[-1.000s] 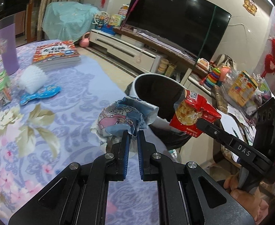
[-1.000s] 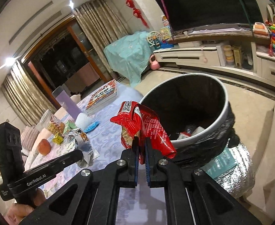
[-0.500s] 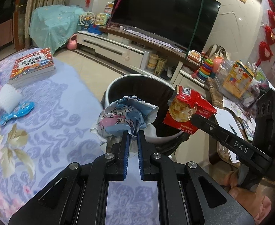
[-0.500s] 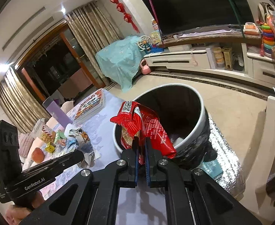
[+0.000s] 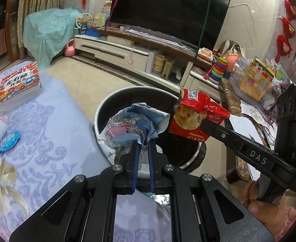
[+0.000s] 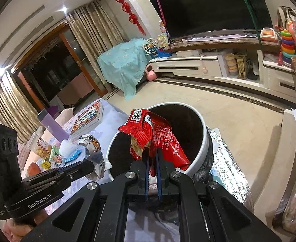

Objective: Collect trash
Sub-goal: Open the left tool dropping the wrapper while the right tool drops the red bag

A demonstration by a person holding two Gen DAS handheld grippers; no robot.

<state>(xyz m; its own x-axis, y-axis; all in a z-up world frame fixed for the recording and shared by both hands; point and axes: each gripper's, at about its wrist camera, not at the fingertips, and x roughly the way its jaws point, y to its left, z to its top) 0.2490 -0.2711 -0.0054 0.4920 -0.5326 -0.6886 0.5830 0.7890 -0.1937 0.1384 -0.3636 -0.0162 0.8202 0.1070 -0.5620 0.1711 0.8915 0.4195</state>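
My left gripper is shut on a crumpled blue and white wrapper, held above the near rim of the round trash bin. My right gripper is shut on a red snack bag, which hangs over the bin's dark opening. In the left wrist view the red bag sits just right of the wrapper, pinched by the right gripper. The right wrist view shows the left gripper with the wrapper at the bin's left.
A table with a floral purple cloth lies left of the bin, bearing a book, a blue toy and snack packets. A TV cabinet stands beyond; a cluttered side table is at right.
Both grippers have carried their wrappers away from the table toward the bin, which now lies directly beneath them. Both grips are unchanged.
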